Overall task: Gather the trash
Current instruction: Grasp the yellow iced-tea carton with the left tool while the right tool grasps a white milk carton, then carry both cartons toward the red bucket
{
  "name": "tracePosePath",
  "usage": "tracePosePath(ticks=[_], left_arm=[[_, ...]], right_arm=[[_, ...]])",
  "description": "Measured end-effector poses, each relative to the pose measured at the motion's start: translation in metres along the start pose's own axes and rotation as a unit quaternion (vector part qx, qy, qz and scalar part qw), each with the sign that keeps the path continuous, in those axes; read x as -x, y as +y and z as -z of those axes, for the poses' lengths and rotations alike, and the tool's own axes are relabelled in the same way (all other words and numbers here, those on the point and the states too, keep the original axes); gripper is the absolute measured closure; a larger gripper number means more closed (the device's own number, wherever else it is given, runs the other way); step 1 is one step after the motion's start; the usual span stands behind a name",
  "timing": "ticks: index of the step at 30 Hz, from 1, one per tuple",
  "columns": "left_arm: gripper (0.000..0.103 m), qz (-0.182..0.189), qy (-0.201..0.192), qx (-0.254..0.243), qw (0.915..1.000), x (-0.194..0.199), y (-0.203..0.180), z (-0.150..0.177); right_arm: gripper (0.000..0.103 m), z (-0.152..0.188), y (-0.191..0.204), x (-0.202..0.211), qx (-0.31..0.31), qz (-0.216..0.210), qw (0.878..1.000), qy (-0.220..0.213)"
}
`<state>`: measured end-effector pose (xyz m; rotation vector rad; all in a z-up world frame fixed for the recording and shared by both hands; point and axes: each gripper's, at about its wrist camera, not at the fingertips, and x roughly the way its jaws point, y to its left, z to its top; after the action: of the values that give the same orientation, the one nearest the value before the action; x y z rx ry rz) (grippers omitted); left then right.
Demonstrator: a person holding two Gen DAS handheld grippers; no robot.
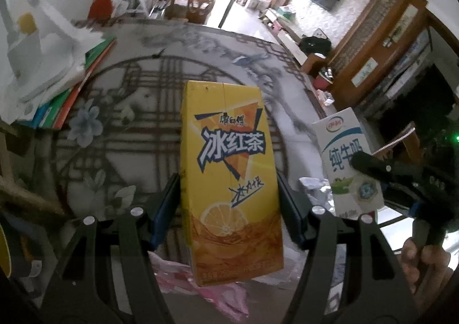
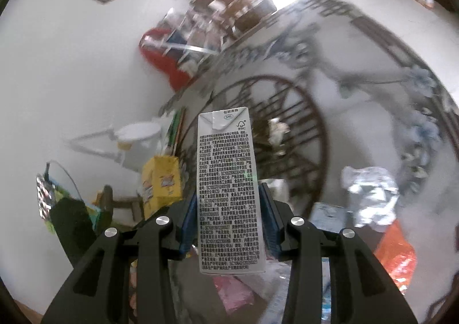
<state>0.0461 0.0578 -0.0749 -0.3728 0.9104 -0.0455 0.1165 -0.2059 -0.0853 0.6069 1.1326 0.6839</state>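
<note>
Tea carton (image 1: pixel 229 180) upright, long axis running away from cam, top end far; yellow w/ "冰红茶" on front. Left gripper (image 1: pixel 228 209) pinches it by both sides, above the counter (image 1: pixel 129 111). Milk carton (image 2: pixel 228 192) also upright; fine print, "SIG" + "FSC" marks near top. Right gripper (image 2: pixel 228 223) clamps its sides. Crumpled foil (image 2: pixel 370 195), probably, lies on counter nearby.

Tea carton (image 1: pixel 229 180) upright between left gripper (image 1: pixel 228 203) fingers, above bench (image 1: pixel 137 157). Milk carton (image 1: pixel 348 163) to its right, between right gripper (image 2: pixel 228 218) fingers. Paper stack (image 1: pixel 57 77) at bench far-left edge. Crumpled foil (image 2: pixel 370 195) on bench right of milk carton. Plastic bag (image 1: pixel 212 286) below tea carton.
</note>
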Motion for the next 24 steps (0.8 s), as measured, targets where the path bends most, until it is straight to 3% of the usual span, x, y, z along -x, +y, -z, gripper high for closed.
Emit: tracePosePath(ticks=[8, 24], left_arm=[[0.040, 0.009, 0.007, -0.018, 0.9998, -0.002, -0.022, 0.005], [0.040, 0.010, 0.015, -0.038, 0.9991, -0.011, -0.062, 0.019]], right_arm=[[0.064, 0.004, -0.033, 0.034, -0.037, 0.002, 0.999, -0.032], [0.064, 0.011, -0.077, 0.070, -0.070, 0.005, 0.996, -0.047]])
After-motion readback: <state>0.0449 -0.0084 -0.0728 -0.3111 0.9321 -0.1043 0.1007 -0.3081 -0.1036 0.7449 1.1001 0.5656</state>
